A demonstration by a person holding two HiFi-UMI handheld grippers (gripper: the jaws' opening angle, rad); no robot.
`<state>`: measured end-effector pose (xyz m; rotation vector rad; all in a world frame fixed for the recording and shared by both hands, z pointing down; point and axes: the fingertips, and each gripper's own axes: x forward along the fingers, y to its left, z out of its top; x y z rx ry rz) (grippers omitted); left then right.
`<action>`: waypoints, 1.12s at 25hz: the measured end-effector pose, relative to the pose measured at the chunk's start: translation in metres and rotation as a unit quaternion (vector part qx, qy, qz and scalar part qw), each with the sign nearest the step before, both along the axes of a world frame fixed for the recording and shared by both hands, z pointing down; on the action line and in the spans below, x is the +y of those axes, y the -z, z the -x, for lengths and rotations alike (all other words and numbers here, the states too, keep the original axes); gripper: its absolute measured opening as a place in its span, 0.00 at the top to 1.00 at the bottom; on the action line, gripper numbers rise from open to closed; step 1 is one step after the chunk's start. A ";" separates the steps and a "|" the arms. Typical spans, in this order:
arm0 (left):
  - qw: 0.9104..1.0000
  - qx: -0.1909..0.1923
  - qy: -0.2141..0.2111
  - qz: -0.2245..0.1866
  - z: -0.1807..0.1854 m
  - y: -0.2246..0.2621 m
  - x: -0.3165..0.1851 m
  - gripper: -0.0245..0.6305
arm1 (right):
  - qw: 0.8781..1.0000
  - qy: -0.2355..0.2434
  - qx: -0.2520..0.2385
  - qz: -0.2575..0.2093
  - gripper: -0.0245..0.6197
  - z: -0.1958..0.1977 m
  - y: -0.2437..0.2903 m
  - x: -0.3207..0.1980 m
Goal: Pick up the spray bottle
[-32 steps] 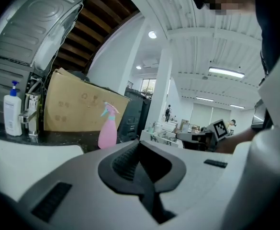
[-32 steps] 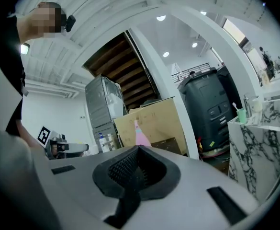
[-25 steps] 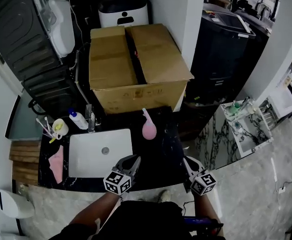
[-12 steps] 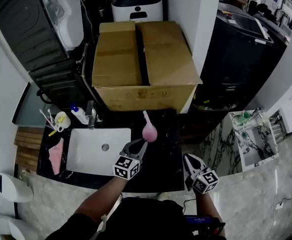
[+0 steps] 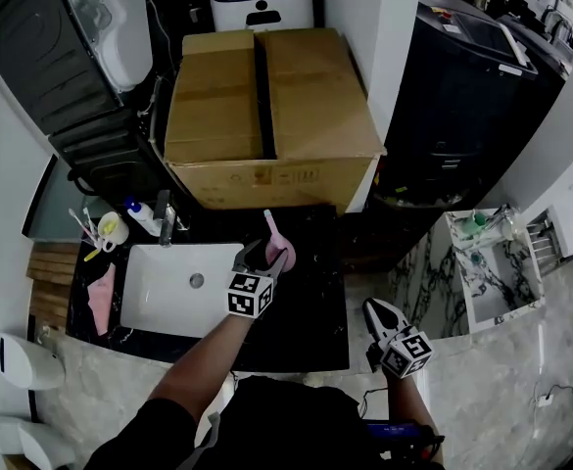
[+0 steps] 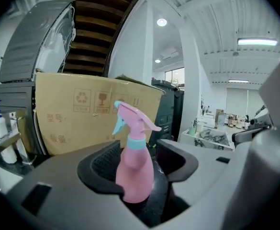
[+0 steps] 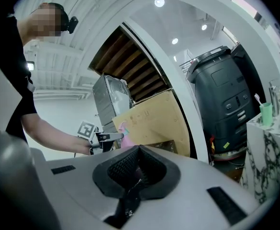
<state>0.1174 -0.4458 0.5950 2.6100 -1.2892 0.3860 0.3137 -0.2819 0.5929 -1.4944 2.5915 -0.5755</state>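
**Spray bottle [image 6: 135, 169] between my left fingers, not yet gripped**

The pink bottle stands upright on the dark counter [image 5: 315, 297], to the right of the white sink [image 5: 168, 292] and just in front of the big cardboard box [image 5: 266, 96]. Its blue trigger and nozzle point off to the left in my left gripper view. My reach looks finished: my left gripper [image 5: 263, 255] sits around the bottle's body, one pad on each side. The jaws are opening, and from what I can see neither pad presses on the plastic. There is a clear gap on the right side, and the left pad sits close beside the bottle. So I judge the approach as done. The squeeze and the lift are both left to do, and the bottle's base rests on the counter.

My left arm is stretched well forward from my body, across the front edge of the counter, past the right-hand corner of the sink. The gripper tips a little downward toward the box, marker cube on top, and meets the bottle low on its rounded belly, not at the neck.

My right gripper [image 5: 378, 310] hangs back, well apart from the bottle, by the counter's front right corner. It points forward and roughly level. Its two pads are pressed together with nothing between them, and I judge it has no part in this grab.
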 end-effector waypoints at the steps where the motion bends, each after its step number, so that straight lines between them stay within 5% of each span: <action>1: 1.000 0.000 0.007 -0.001 0.000 -0.001 -0.004 0.61 | 1.000 -0.003 0.003 0.002 0.92 -0.005 -0.001 0.002; 9: 0.999 -0.005 0.034 -0.018 -0.003 -0.002 -0.018 0.62 | 1.000 -0.021 0.009 0.018 0.92 -0.039 -0.011 0.011; 16: 0.999 -0.014 0.038 -0.033 -0.005 0.001 -0.021 0.72 | 1.000 -0.010 0.008 0.022 0.92 -0.037 -0.013 0.007; 28: 0.999 -0.014 0.030 -0.034 -0.007 0.004 -0.010 0.74 | 1.000 -0.005 0.006 0.025 0.92 -0.040 -0.018 0.006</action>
